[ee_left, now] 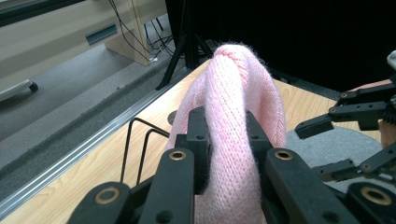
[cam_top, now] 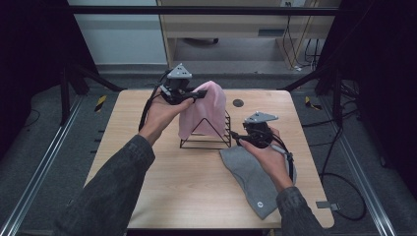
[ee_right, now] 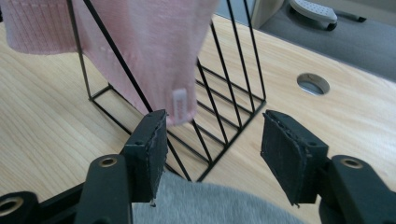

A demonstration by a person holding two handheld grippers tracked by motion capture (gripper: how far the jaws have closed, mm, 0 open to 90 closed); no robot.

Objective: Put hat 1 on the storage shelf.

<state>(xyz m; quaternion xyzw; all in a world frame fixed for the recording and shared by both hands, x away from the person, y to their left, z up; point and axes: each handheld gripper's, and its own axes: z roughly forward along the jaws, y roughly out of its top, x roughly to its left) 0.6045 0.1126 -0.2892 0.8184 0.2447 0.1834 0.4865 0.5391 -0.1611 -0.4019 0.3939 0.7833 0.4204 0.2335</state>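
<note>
A: Item one, pink knitted cloth (cam_top: pixel 204 110). Location?

B: Draped over the peak of the black wire rack (cam_top: pixel 209 132) at mid-table, hanging down its near face. One fold is lifted clear at the top, pinched in the left gripper (cam_top: pixel 189 96); in the left gripper view the knit bulges up between the clamped jaws.

A: Item two?

B: Grey cloth (cam_top: pixel 251 174), flat on the wooden table (cam_top: pixel 162 187) just right of the rack, one end reaching toward its base. The right gripper (cam_top: pixel 235 135) hovers over that end, jaws spread wide with nothing between them. In the right gripper view the grey edge lies directly below the pads and a small label on the pink hem hangs near one jaw.

A: Handling notes, pink item.

B: Soft, light, limp, somewhat fuzzy (my judgement from how it sags). It will not hold a shape; it stretches and follows whatever point is held. Not fragile, though loose knit may snag on the wire ends of the rack.

A: Where to take hold?

B: A gathered fold, as the left gripper has now, or the ribbed hem, which looks firmer. A second hold at the low labelled corner would stop it swinging.

A: Grey item?

B: Denser, felt-like, likely a little stiffer; pinch it at an edge.
</note>
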